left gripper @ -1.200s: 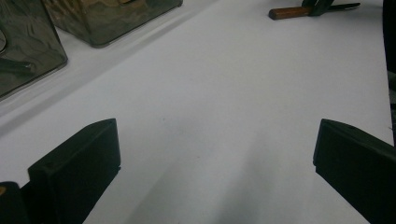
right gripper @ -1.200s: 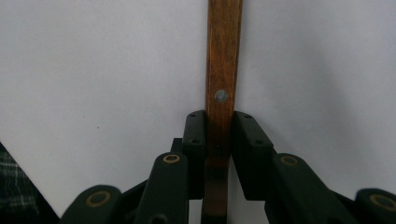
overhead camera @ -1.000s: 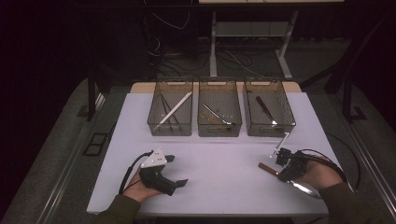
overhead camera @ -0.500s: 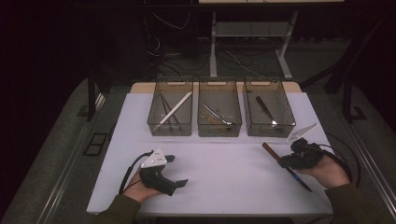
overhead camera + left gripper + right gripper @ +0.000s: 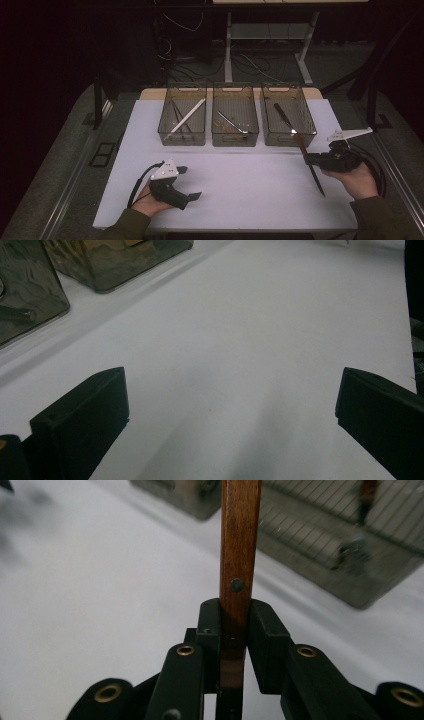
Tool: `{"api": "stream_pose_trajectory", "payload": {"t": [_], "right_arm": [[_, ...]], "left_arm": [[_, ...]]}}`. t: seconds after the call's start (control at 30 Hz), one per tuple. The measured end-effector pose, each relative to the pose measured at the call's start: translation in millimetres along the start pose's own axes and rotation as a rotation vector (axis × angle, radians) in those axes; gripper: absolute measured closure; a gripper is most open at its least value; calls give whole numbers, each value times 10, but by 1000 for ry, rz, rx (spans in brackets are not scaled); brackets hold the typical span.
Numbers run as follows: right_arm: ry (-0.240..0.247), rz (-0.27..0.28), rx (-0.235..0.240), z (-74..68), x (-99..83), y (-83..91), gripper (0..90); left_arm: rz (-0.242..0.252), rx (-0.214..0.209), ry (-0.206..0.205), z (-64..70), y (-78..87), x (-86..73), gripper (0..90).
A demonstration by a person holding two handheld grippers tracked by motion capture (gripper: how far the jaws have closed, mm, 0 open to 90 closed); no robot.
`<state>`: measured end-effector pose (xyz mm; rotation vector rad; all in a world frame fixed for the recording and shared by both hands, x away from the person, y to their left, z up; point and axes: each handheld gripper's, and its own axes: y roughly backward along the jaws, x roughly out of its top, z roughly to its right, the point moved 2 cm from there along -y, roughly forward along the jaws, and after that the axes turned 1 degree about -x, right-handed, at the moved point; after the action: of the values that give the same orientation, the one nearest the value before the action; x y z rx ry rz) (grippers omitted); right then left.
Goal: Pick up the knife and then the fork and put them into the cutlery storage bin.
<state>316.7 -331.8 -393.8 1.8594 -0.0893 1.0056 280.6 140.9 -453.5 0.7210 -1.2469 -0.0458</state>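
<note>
High cam looks forward-down over the worktop (image 5: 240, 185). Claw cams sit low and close. All share its white surface.

A white table (image 5: 240, 185) carries three smoky translucent bins in a row along its far half. The left bin (image 5: 183, 116) holds a long pale stick lying slantwise over thin dark utensils. The middle bin (image 5: 235, 115) holds a slim metal utensil (image 5: 231, 121). The right bin (image 5: 288, 114) stands at the row's end. Behind the table, cables (image 5: 185, 70) trail across the dark floor beside a grey desk frame (image 5: 270, 35).
</note>
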Motion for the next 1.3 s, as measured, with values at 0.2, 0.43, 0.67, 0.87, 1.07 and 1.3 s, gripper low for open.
{"api": "stream_pose_trajectory", "payload": {"t": [0.2, 0.43, 0.67, 0.87, 1.07, 1.3], "right_arm": [[-44, 115, -43, 92, 42, 89, 769], [-63, 171, -58, 132, 112, 101, 769], [-75, 235, -74, 188, 238, 113, 769], [-71, 289, -105, 206, 379, 117, 769], [-77, 329, -122, 234, 521, 124, 769], [-102, 393, -148, 305, 772, 132, 769]], "left_arm": [[-1, 1, 0, -2, -1, -1, 0], [-2, 1, 1, -5, -2, -2, 0], [-8, 3, 1, -8, -5, -3, 0], [-4, 4, 1, -7, -4, -4, 0], [-2, 4, -3, -9, -2, -2, 0], [0, 3, 1, -5, 1, -2, 0]]}}
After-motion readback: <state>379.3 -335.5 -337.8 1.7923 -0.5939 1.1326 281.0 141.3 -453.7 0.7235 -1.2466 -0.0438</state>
